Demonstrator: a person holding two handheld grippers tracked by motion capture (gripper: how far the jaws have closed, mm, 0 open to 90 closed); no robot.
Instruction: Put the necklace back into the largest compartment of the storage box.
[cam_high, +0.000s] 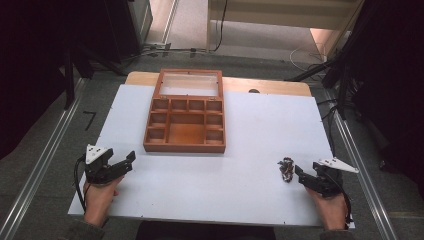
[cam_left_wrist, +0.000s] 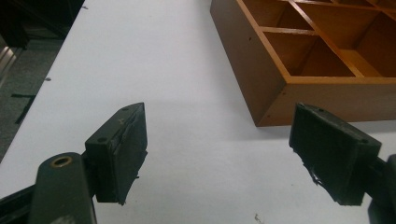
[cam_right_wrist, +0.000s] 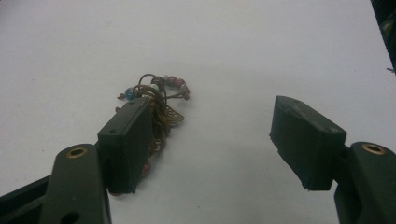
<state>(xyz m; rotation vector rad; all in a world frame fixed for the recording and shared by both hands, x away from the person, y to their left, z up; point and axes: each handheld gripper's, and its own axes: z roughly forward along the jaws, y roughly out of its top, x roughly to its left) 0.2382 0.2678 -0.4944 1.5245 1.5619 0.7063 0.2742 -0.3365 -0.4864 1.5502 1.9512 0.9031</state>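
Observation:
A wooden box (cam_high: 185, 124) with several compartments and a raised glass lid (cam_high: 189, 83) stands at the table's far middle; its near corner (cam_left_wrist: 275, 100) shows in the left gripper view. A tangled beaded bracelet (cam_high: 286, 169) lies at the right front, and in the right gripper view the bracelet (cam_right_wrist: 159, 98) sits partly behind the left jaw. My right gripper (cam_high: 300, 176) is open just right of it, nothing between its jaws (cam_right_wrist: 212, 140). My left gripper (cam_high: 127, 161) is open at the left front, empty (cam_left_wrist: 217, 154), short of the box.
The white board (cam_high: 240, 140) covers a wooden table top (cam_high: 270, 86). Grey floor and metal rails (cam_high: 45, 160) flank the board on both sides. Dark stands and cables (cam_high: 340, 70) crowd the far right.

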